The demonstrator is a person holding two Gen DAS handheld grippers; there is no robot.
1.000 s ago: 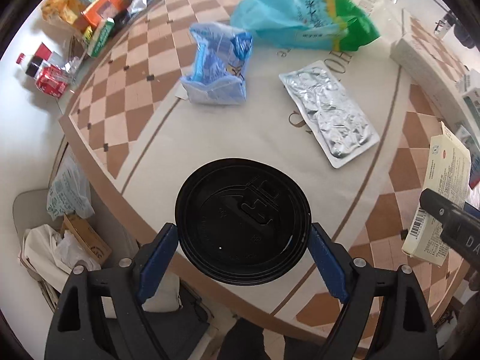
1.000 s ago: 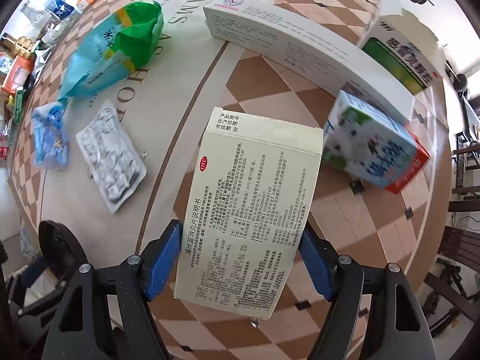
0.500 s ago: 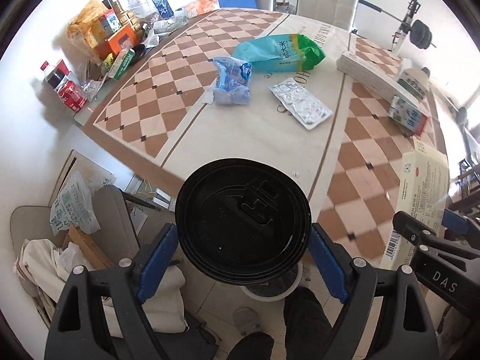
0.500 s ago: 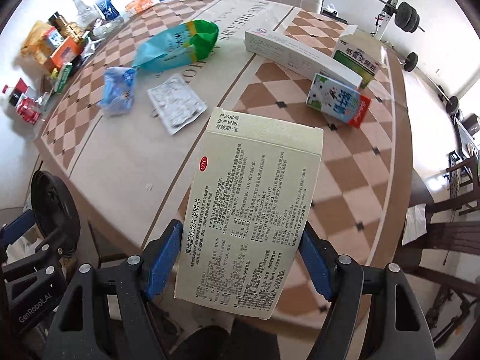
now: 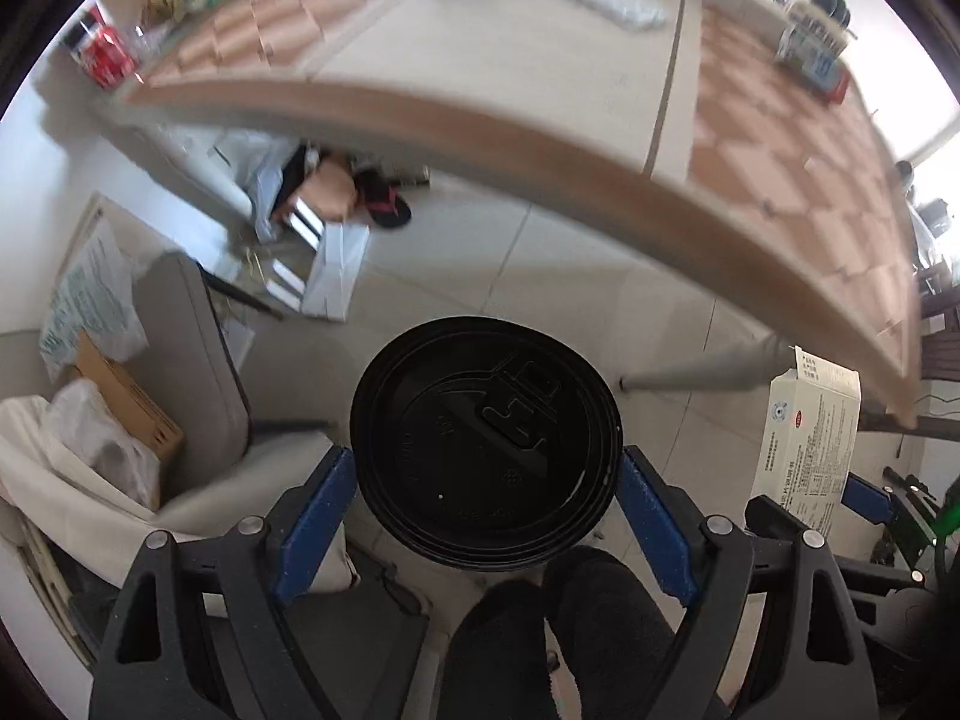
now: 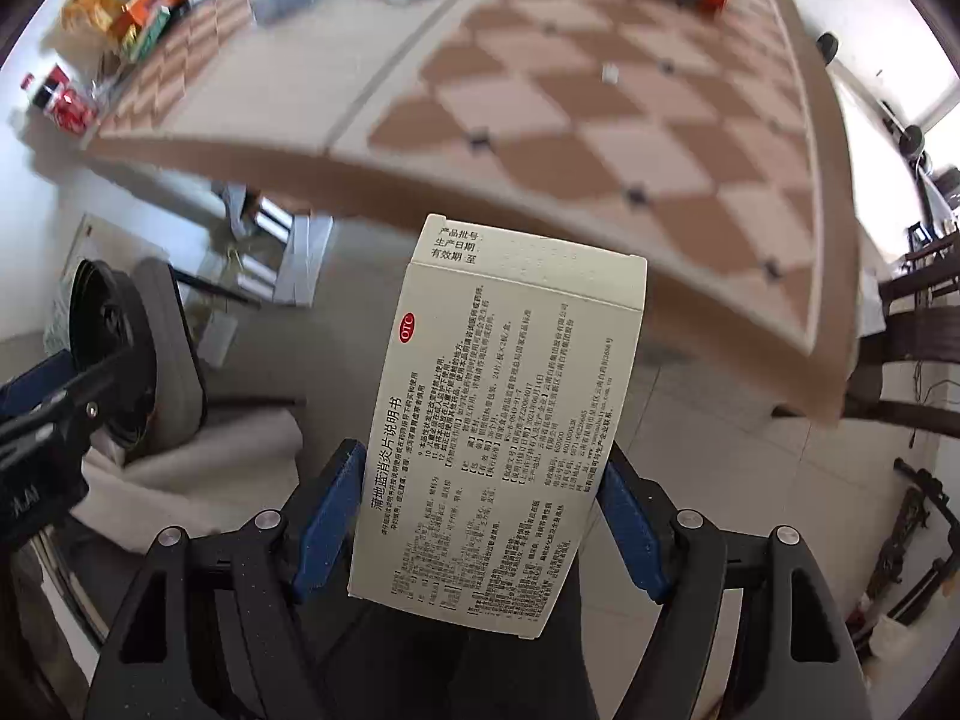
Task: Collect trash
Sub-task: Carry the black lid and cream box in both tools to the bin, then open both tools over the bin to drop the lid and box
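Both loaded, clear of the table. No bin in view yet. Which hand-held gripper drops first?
Hard to call: left hand-held gripper holds the black lid, right hand-held gripper the medicine box, both over floor. No visible edge.

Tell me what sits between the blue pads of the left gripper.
A round black cup lid fills the gap between the left gripper pads, which press on its rim from either side. The left wrist view shows this, with floor tiles below.

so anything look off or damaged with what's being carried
Nothing looks damaged. The left gripper holds a cup by its intact black lid; the right gripper holds a medicine box, slightly tilted, with its end flap sticking up.
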